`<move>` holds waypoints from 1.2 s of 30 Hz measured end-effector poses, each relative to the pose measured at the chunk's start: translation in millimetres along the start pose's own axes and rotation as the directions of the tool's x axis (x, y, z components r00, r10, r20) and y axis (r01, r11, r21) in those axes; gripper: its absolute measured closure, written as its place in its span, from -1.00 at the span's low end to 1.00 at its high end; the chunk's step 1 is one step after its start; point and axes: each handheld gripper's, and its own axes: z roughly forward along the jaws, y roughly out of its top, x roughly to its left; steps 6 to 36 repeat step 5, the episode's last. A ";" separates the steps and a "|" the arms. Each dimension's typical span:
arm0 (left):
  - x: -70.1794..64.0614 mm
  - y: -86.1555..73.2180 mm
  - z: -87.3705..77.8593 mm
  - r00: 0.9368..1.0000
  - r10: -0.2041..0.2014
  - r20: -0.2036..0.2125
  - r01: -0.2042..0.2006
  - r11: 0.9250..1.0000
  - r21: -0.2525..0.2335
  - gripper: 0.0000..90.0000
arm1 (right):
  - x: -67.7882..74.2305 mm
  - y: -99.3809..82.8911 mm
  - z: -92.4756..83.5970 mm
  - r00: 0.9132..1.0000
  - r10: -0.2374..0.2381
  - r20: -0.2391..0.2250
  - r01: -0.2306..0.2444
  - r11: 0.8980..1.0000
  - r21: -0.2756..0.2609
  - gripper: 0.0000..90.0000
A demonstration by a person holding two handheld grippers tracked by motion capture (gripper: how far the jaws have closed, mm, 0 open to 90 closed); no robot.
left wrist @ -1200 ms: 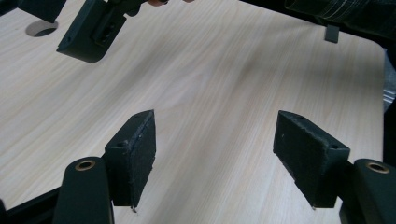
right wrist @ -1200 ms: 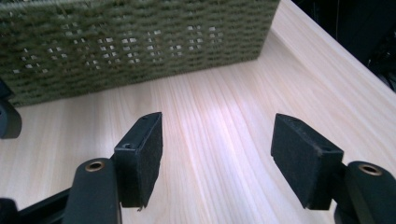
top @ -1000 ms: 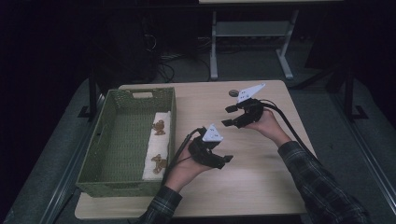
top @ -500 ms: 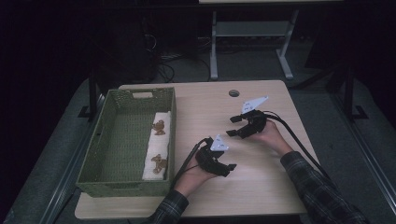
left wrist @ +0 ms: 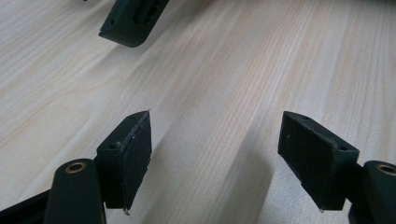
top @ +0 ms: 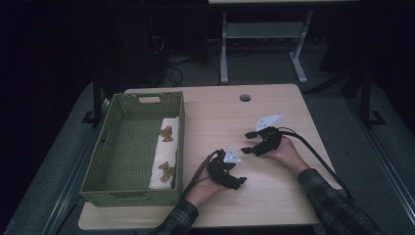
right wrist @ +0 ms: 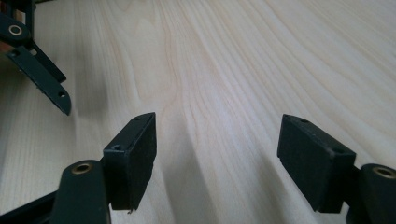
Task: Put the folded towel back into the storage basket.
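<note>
— Both grippers are empty. The left gripper [top: 238, 181] has its jaws spread with bare wood between them, and they have just been widening; the right gripper [top: 248, 143] is parted too, also just opening, nothing in it.

— So where's the work?

— In the green woven basket [top: 178, 147], left of both grippers. A white cloth [top: 169, 128] lies along its right wall, with two small brown figures [top: 167, 133] on it, one at the far end, one at the near end. Both hands sit low over the tabletop [top: 274, 196], well right of the basket.

— A pause between steps?

— I'd say so. The next move would call for reaching back left over the basket wall.

— And the room?

— Pale wood tabletop with a cable hole [top: 245, 98] beyond the basket's far right corner; dark floor, table legs [top: 224, 49] behind.
</note>
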 end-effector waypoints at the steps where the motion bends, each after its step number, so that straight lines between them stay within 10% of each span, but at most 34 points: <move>1: 0.0 0.0 0.1 1.000 0.001 -0.002 -0.001 1.000 0.005 -0.44 | -0.1 -1.1 0.4 1.000 0.002 -0.001 -0.002 1.000 0.001 -0.39; 36: 0.5 -0.3 1.0 1.000 -0.002 0.001 0.002 1.000 0.005 -0.44 | 0.3 -3.0 1.9 1.000 0.004 -0.002 -0.004 1.000 0.004 -0.41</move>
